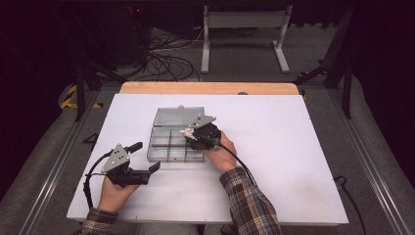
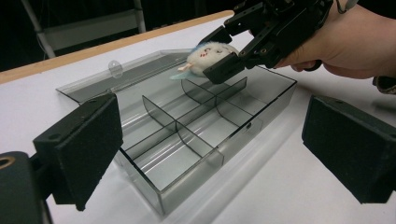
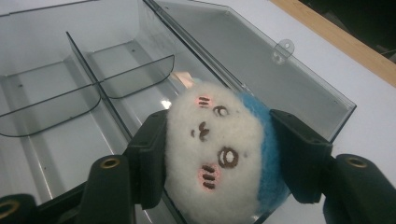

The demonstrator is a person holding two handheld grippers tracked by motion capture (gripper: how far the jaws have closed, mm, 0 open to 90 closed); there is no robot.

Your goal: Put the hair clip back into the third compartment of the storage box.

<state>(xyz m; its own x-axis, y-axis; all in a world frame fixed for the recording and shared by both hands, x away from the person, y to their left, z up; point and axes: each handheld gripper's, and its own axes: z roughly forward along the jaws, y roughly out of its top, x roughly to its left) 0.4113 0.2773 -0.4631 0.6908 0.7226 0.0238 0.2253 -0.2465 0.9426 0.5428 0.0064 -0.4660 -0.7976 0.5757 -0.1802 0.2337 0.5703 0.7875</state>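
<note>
Bright, evenly lit table (image 1: 293, 147), dark surroundings, slightly soft focus.

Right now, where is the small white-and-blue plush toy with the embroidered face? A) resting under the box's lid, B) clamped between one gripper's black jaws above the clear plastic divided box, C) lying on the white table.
B: the right gripper pinches the plush toy over the open box.

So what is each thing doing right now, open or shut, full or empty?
Clear box: open, its compartments empty.
Lid: flipped back flat on the table.
Plush toy: gripped, held over the box.
Right gripper: shut on the toy.
Left gripper: open, holding nothing.
</note>
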